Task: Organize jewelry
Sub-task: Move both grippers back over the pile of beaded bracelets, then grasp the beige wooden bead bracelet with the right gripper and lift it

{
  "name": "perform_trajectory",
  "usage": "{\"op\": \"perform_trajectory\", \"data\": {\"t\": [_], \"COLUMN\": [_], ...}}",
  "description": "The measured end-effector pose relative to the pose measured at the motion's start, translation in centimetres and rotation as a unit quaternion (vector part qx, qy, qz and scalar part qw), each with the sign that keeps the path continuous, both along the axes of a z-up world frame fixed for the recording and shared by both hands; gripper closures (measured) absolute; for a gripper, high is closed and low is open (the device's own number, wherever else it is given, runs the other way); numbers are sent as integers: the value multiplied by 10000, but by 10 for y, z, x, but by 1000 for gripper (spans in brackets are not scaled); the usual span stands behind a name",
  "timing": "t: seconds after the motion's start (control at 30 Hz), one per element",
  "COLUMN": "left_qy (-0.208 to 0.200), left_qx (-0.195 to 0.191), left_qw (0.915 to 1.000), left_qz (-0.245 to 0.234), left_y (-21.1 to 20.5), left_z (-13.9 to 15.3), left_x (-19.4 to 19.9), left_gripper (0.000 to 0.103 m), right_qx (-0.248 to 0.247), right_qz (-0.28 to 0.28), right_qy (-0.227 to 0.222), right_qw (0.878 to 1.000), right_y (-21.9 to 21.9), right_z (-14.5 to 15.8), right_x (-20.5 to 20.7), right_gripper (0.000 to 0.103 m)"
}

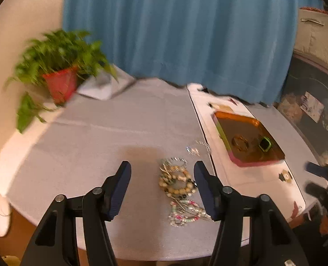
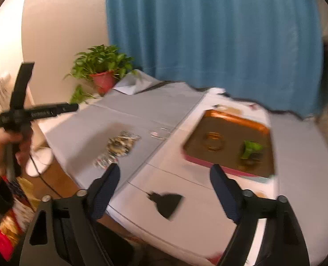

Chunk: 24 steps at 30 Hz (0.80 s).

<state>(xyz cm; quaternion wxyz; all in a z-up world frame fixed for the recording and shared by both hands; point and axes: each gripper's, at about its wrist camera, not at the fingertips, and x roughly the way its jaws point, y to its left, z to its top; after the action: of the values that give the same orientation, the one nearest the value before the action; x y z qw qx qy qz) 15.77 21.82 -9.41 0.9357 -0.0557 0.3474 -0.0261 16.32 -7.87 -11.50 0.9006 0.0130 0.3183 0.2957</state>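
Note:
A pile of beaded bracelets and chains (image 1: pixel 178 181) lies on the grey table cover, also seen as the pile (image 2: pixel 119 146) in the right wrist view. My left gripper (image 1: pixel 161 164) hovers over it, open, with the pile showing between its fingers and nothing pressed. A few small clear pieces (image 1: pixel 193 150) lie just beyond. To the right, an orange-rimmed tray (image 1: pixel 237 115) holds a gold bangle (image 1: pixel 240 143) and a green item (image 1: pixel 264 144). My right gripper (image 2: pixel 165 166) is open and empty, near the tray (image 2: pixel 237 117).
A potted plant (image 1: pixel 59 66) in a red pot stands at the table's back left beside folded paper. A blue curtain (image 1: pixel 186 33) hangs behind. A black cut-out shape (image 2: pixel 166 201) lies on the white cloth. The table's front edge runs close under both grippers.

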Motion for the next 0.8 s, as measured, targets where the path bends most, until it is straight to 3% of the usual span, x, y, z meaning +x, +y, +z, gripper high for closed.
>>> {"op": "perform_trajectory", "data": {"t": [0.03,0.07,0.17,0.23,0.4,0.43,0.47,0.5,0.67,0.8], "left_qy": [93,210,672,801,1155,1027,1022,1031,890,673], "left_qx": [-8,-2,-173,-290,-991,-1132,-1140,-1098,-919,-1083], "left_qw": [9999,9997,9973,9960,9883,9882,9882,9885,9915,9893], "left_qz": [-57,-124,-242,-254,-83,-76,-94,-103,252,707], "left_y": [-3,-7,-13,-14,4,8,9,10,24,51], "left_z": [-10,-21,-62,-77,-111,-113,-114,-114,-109,-102], "left_x": [4,10,29,36,53,53,56,57,58,49], "left_gripper": [65,78,84,84,84,85,88,98,98,98], "right_qx": [69,139,236,214,161,149,125,101,71,112], "right_qz": [41,110,394,560,826,868,888,914,908,914], "right_qy": [76,247,617,833,1258,1322,1351,1370,1504,1571], "right_qw": [9999,9995,9970,9947,9885,9873,9868,9863,9844,9833], "right_y": [7,19,50,70,112,119,125,131,144,157], "right_z": [-4,-14,-36,-51,-83,-88,-91,-94,-106,-106], "right_x": [8,20,42,53,80,85,90,95,121,139], "right_gripper": [41,47,65,66,69,69,69,69,70,70]}}
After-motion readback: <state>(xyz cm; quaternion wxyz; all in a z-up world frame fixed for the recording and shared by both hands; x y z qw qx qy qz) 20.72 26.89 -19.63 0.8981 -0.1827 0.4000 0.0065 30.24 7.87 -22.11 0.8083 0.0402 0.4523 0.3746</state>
